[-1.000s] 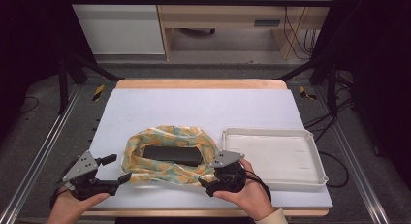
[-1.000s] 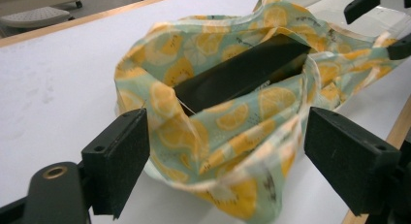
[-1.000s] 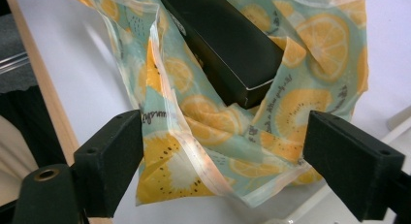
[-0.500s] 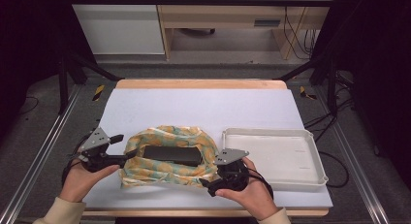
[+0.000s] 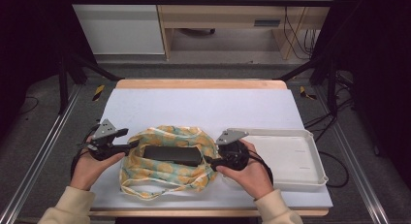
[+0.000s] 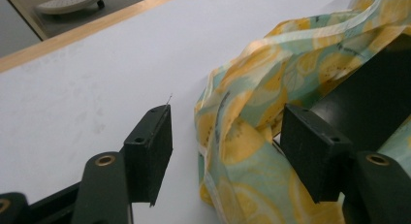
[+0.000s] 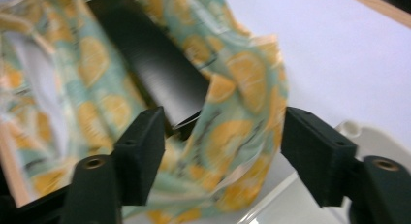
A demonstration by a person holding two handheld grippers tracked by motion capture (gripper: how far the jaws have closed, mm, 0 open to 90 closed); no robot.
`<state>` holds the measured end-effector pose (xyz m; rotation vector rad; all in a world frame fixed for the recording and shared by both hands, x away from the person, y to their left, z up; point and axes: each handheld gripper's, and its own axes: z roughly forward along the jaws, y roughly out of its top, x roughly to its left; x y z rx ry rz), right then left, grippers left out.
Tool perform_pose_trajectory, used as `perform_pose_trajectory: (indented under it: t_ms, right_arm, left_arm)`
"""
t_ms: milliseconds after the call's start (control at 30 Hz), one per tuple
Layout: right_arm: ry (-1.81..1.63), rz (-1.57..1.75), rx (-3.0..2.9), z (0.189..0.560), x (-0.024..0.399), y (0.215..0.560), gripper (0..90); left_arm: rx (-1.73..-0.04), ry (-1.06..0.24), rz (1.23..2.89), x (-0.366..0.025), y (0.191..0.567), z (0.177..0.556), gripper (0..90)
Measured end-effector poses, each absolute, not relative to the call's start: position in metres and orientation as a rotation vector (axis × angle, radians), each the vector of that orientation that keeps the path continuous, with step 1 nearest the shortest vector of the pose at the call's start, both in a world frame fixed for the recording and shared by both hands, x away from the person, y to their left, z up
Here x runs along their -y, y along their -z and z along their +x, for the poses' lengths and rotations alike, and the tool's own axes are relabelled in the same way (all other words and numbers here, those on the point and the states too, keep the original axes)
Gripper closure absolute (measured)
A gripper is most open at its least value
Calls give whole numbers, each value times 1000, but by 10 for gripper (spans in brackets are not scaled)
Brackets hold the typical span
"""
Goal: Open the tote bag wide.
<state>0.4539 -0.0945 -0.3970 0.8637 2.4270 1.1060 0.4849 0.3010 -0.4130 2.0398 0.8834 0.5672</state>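
High view puts me over a table covered with a pale blue-white sheet, where a rumpled cloth printed with yellow lemons on mint green lies near my edge, ringed around a long flat black block that rests in its hollow. To the right, just beside the cloth, sits a shallow white plastic tray with nothing in it that I can see. I have the left gripper at the cloth's left end and the right gripper at its right end, both pointing inward, which I read as a two-sided approach so the fabric can be gathered or lifted evenly around the block. In the left gripper view the jaws stand well apart, and a fold of the lemon cloth runs up between them, nearer the right-hand jaw, with the dark block beyond; nothing is pinched yet. In the right gripper view, somewhat blurred, the jaws are likewise spread wide, straddling the cloth's bunched end, and the block's end pokes toward the gap. My guess is that each side now needs to close on fabric alone; catching the block's corner could drag it out of its nest.
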Motion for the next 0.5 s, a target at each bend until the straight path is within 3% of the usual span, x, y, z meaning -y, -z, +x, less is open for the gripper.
perform_pose_trajectory:
  t_ms: [167,500]
  right_arm:
    - [-1112,889,-2420,477,90,398,455]
    - [-1055,918,-2457,507,81,414,536]
  left_arm:
    - [-889,-547,2041,-306,420,479,341]
    - [-874,-552,2007,-309,413,462,298]
